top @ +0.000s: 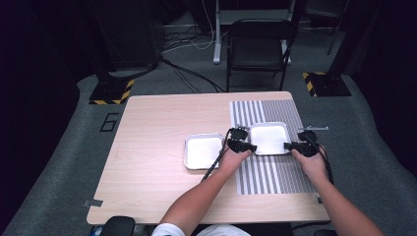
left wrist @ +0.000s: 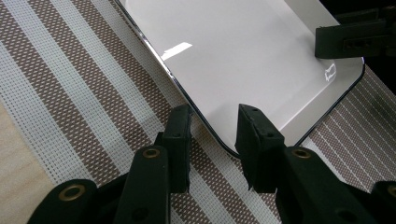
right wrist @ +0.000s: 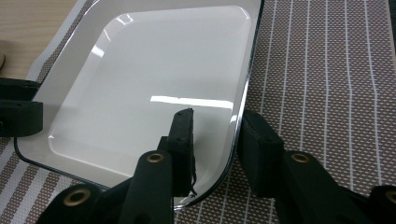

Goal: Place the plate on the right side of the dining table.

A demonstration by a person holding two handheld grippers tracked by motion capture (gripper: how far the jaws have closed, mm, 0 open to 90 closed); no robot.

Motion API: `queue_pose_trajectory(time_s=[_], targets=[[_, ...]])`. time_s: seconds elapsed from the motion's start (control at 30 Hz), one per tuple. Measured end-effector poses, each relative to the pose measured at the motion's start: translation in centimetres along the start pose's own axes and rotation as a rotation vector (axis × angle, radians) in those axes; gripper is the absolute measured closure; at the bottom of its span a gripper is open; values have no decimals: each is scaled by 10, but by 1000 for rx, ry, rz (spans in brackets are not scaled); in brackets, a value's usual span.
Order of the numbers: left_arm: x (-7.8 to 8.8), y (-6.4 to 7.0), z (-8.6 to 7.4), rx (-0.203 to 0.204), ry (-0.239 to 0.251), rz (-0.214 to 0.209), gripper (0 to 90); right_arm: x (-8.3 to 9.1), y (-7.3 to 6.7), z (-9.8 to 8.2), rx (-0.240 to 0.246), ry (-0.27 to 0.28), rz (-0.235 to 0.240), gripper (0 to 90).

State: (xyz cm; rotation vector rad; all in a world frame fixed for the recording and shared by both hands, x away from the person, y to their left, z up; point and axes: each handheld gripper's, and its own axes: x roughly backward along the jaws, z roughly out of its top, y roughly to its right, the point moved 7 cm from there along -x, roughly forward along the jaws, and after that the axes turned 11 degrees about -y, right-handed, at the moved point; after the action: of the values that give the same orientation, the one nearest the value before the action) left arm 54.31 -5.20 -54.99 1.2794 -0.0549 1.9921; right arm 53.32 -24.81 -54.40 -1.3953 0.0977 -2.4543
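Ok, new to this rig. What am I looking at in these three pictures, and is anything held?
There is no robot arm: a person sits at a wooden table with a handheld two-finger tool in each hand. The high view looks down from above the person. The other two pictures come from cameras riding on each tool, looking along its black fingers.

On the table are a striped placemat and two empty white trays: the right tray on the mat, the left tray on bare wood beside it.

The left gripper and right gripper sit at opposite edges of the right tray. Each has one finger on either side of the rim, but a gap shows, so nothing looks clamped yet.
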Motion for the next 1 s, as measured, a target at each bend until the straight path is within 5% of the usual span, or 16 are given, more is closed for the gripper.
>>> queue_pose_trajectory(time_s=[1.0], targets=[[-4,-1,-3,-18,-31,-12,652,-7,5,-7,11,-42,-19,664]])
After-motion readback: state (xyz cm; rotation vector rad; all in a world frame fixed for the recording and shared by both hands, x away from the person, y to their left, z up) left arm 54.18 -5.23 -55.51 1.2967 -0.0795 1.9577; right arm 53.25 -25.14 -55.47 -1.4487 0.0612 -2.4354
